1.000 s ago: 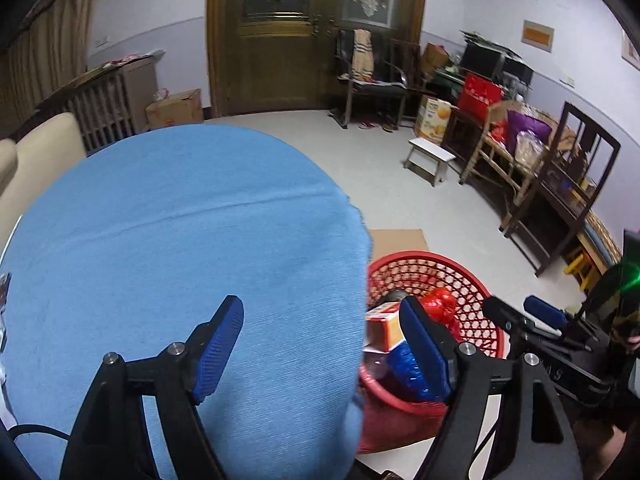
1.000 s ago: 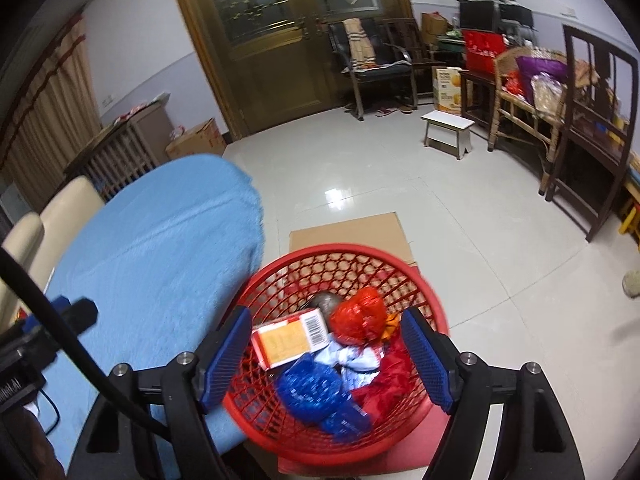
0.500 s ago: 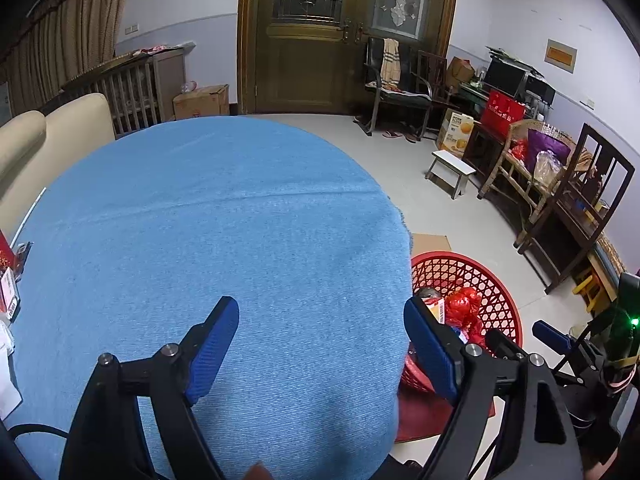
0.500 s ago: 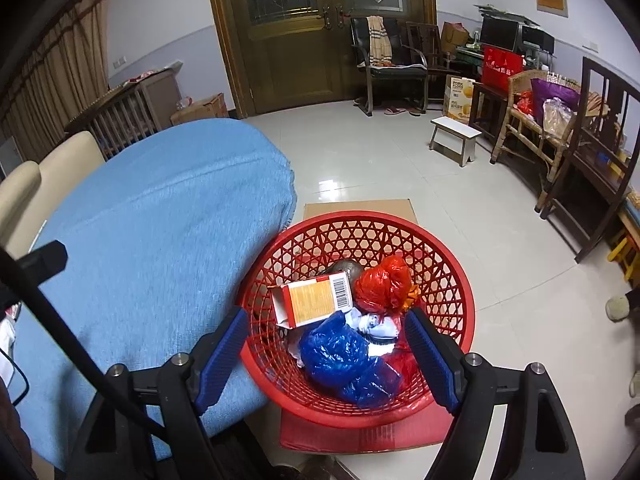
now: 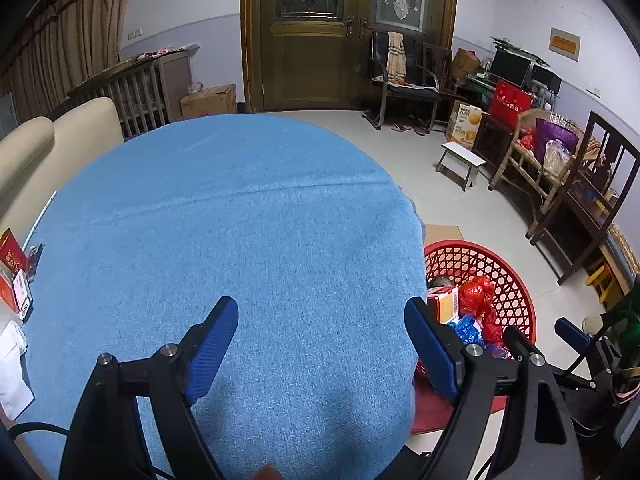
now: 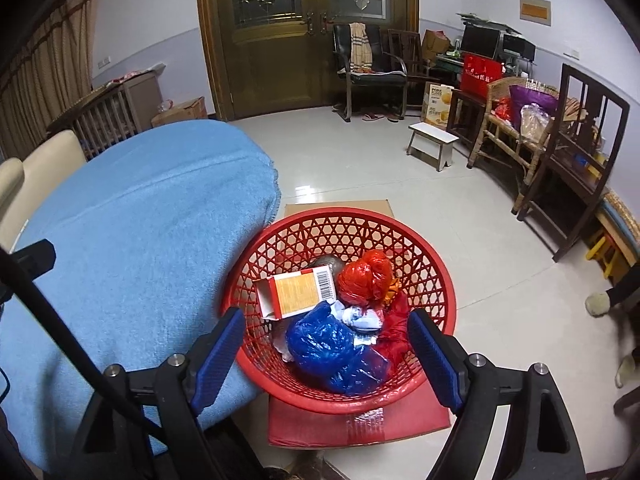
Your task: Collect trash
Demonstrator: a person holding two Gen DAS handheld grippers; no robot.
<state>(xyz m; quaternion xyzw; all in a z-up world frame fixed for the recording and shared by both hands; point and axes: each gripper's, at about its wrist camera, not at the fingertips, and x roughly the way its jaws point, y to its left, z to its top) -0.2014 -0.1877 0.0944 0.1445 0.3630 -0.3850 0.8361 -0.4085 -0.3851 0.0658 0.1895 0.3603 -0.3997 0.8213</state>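
A red mesh basket (image 6: 400, 236) sits on a red box beside the blue-clothed table (image 6: 132, 240). It holds a blue plastic bag (image 6: 332, 348), a red plastic bag (image 6: 366, 276), an orange-and-white carton (image 6: 298, 294) and crumpled white paper. My right gripper (image 6: 326, 354) is open and empty above the basket's near side. My left gripper (image 5: 322, 348) is open and empty above the blue tablecloth (image 5: 240, 240). The basket (image 5: 480, 264) shows at the right of the left wrist view.
Red packets (image 5: 12, 272) and white paper (image 5: 10, 364) lie at the table's left edge. A beige sofa (image 5: 48, 148) stands behind the table. A small white stool (image 6: 432, 142), chairs (image 6: 576, 160) and cluttered furniture line the right wall. Flat cardboard (image 6: 340, 206) lies on the floor.
Both grippers have pulled back and risen. The left view now shows more of the table and less of the basket. The basket's contents have not moved.
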